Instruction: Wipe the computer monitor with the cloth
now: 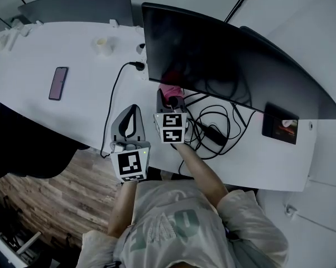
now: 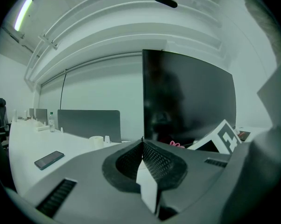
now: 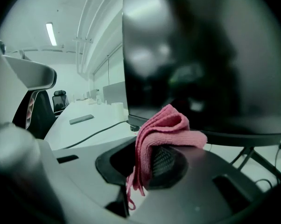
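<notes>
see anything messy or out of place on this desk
Only the black cables: they lie in a loose tangle on the desk beneath the monitor. Nothing looks spilled or broken; the cloth is clamped in the right gripper.

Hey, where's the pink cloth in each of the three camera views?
Head view: the cloth is near centre, at the tip of the right gripper, just under the monitor.
Left gripper view: only a sliver of the cloth shows, right of centre, below the monitor.
Right gripper view: the cloth is at centre, bunched and clamped between the jaws.
Shared landmark: the dark monitor.
</notes>
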Tool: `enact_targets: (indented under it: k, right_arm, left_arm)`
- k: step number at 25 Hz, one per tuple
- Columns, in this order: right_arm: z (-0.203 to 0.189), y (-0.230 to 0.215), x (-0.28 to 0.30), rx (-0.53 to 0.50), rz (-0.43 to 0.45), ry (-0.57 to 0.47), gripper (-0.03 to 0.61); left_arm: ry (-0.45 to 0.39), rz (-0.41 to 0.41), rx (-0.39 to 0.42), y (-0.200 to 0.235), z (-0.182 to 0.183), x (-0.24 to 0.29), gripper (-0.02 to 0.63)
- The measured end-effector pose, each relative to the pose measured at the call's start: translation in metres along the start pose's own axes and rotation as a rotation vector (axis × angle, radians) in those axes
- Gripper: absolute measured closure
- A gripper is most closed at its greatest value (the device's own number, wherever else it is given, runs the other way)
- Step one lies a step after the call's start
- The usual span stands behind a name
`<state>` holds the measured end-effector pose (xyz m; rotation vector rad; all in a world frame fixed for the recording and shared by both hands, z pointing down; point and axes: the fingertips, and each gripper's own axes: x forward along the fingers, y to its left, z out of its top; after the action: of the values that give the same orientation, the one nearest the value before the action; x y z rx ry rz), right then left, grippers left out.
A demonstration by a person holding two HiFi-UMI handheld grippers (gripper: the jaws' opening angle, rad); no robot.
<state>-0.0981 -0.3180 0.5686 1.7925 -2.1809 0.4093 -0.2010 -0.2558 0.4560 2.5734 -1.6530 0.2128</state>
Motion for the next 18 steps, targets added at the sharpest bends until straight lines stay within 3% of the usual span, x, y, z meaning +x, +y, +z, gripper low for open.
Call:
enact_targets:
  k: [6,13,18]
  right_arm:
    - [0.009,0.040,0.022,-0.007,0.052,-0.019,0.534]
    - [0.012,0.053,0.036,0.041,-0.001,-0.038,0.534]
    - [0.025,0.063,0.037,0.099,0.024,-0.063,0.534]
  left_arm:
    - [0.003,0.049,-0.011,0.028,-0.006,-0.006,0.600]
    - [0.012,0.116,-0.017,0.054,-0.013,-0.020,0.600]
    - [0.024,0.166,-0.027,0.070,-0.019,-0.030,0.600]
